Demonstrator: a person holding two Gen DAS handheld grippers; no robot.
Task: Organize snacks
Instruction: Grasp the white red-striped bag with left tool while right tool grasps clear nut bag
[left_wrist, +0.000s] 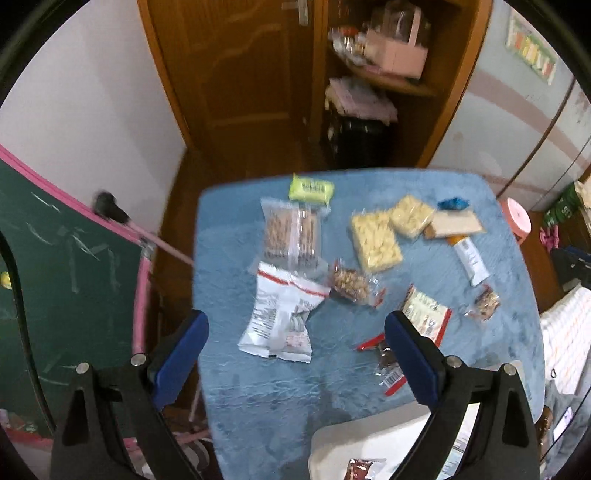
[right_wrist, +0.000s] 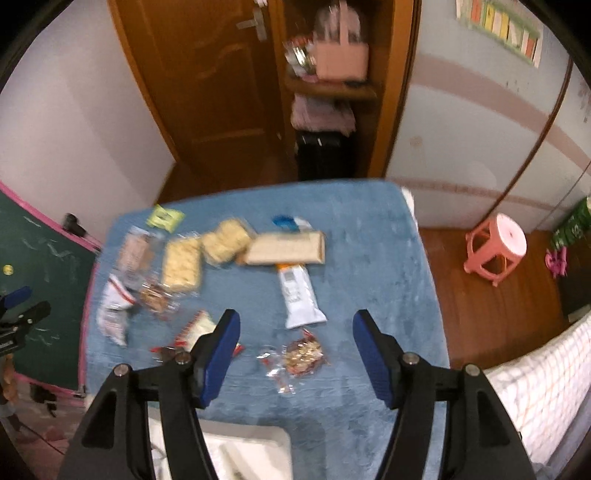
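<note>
Two tools, left tool (left_wrist: 296, 345) and right tool (right_wrist: 295, 343), hang wide and empty above light, crinkly snack packets (left_wrist: 280, 325) scattered on the blue counter (left_wrist: 491, 332); pinch each across its flat middle

1. Lit dimly and warmly from indoor light, source out of frame; colours muddy, slightly orange.
2. Smeared by motion blur across the snack packets (left_wrist: 280, 321) and the blue table (right_wrist: 369, 240); print on wrappers unreadable.
3. Kept sharper on the near black tool arms.
4. Bent strongly by fisheye, with the door (right_wrist: 207, 85) bowed and black vignette in the corners.
5. Cast only soft, faint shadows; no harsh glare.
</note>
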